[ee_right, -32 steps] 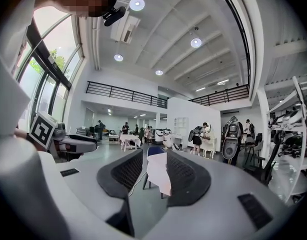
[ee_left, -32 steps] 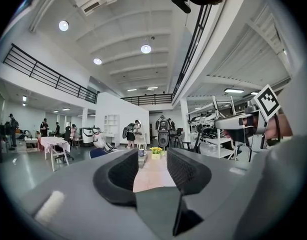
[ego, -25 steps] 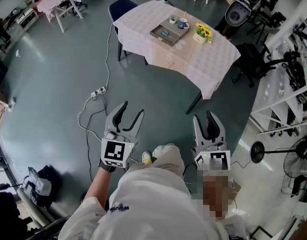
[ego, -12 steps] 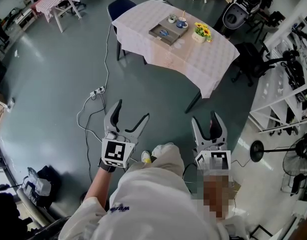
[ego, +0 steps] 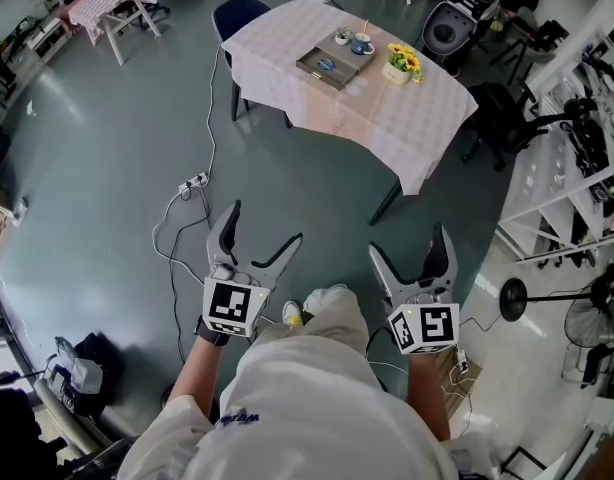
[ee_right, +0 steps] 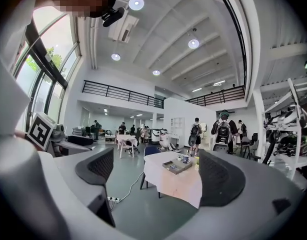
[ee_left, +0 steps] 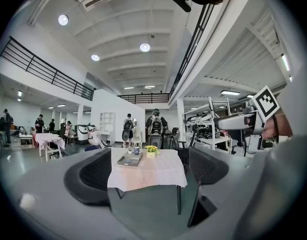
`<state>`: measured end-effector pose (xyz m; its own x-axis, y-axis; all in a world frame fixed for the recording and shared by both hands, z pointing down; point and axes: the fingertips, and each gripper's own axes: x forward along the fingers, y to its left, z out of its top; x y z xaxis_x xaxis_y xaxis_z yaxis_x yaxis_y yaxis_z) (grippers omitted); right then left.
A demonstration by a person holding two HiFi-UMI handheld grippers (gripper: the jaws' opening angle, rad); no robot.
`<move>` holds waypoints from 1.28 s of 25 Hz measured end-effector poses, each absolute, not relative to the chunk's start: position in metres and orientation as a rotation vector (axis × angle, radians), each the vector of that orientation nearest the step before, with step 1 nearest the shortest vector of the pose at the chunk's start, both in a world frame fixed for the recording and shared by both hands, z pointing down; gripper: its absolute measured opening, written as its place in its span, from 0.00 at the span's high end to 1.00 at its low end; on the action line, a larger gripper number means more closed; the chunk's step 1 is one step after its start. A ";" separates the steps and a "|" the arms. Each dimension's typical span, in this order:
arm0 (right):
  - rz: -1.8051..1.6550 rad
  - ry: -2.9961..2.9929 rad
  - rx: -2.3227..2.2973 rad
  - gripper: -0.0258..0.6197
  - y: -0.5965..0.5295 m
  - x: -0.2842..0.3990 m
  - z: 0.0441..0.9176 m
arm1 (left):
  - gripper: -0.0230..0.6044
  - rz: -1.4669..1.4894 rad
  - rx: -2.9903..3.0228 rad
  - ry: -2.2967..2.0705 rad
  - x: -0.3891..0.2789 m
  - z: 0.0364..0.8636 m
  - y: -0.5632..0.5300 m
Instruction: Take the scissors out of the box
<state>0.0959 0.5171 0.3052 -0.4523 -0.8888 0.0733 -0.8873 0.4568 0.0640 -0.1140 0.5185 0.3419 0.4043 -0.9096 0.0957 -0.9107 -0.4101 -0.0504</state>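
Observation:
A grey box lies on the cloth-covered table, far ahead of me across the floor. A small blue item lies inside it, too small to make out. A cup and a pot of yellow flowers stand beside the box. My left gripper and right gripper are held level in front of my body, well short of the table. Both jaws are opening, with nothing between them. The box also shows in the left gripper view, and the box in the right gripper view.
A blue chair stands behind the table. A power strip with its cable lies on the floor to the left of my path. White shelves and a fan line the right side. People stand far behind the table.
Both grippers' jaws have spread much wider. Neither hand has moved from its place.

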 end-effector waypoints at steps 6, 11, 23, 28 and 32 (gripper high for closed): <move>0.010 -2.581 1.630 0.05 0.516 0.100 0.307 | 0.21 0.172 2.616 -1.699 -0.124 0.348 0.518; -0.016 -2.559 1.634 0.05 0.520 0.099 0.306 | 0.21 0.146 2.626 -1.679 -0.130 0.354 0.516; 0.024 -2.533 1.627 0.05 0.494 0.094 0.310 | 0.22 0.099 2.640 -1.652 -0.133 0.356 0.499; 0.073 -2.541 1.623 0.05 0.465 0.095 0.320 | 0.22 0.140 2.615 -1.706 -0.140 0.357 0.472; 0.096 -2.558 1.627 0.05 0.428 0.093 0.321 | 0.22 0.162 2.594 -1.720 -0.145 0.361 0.436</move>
